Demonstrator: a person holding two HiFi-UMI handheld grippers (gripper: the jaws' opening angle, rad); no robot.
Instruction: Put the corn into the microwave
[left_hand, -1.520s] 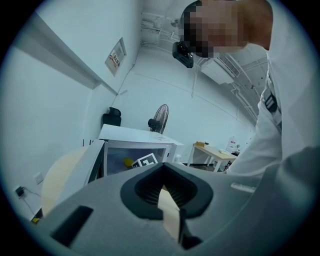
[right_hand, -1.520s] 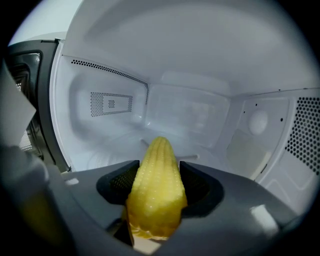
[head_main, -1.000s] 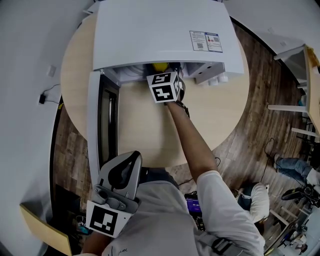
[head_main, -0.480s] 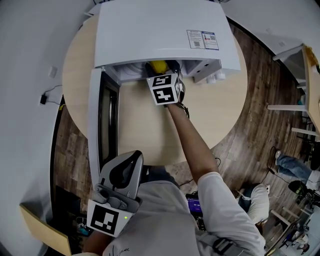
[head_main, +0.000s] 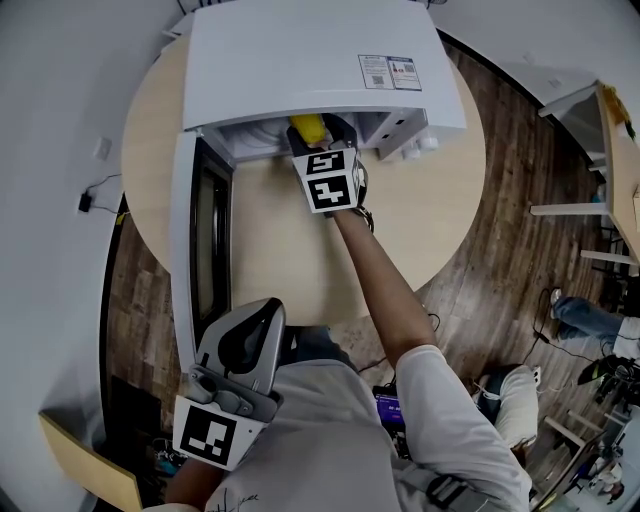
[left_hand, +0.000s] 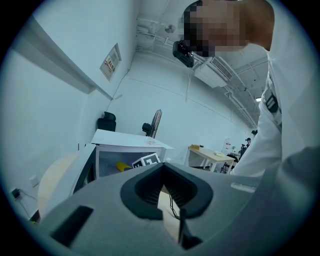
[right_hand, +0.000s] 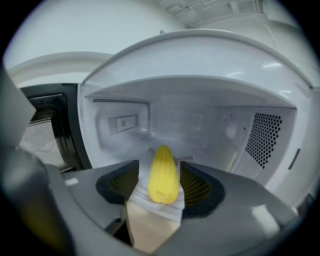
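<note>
Corn (head_main: 307, 128) is lying just inside the microwave (head_main: 310, 60) mouth, between the jaws of the right tool (right_hand: 159, 165). They're spread but have just been closing in, not pinching yet, I think. Left tool (left_hand: 162, 187) is sitting pressed together, empty. Cob's looking stiff, light and roll-prone, so I'm guessing a mid-length grip.

Corn (right_hand: 164, 186): yellow; microwave (head_main: 300, 60): white casing, white cavity with black-dotted vent panels; door (head_main: 203, 250): white frame around a black window with fine mesh; label (head_main: 390, 70) on the casing top: white with blue and red print; table (head_main: 430, 220): pale beige; floor (head_main: 490, 290): dark brown wood planks; right gripper (right_hand: 159, 169) and left gripper (left_hand: 164, 170): grey bodies, black ribbed jaw linings; each marker cube (head_main: 330, 180): black squares on white; sleeve (head_main: 445, 400): white.
</note>
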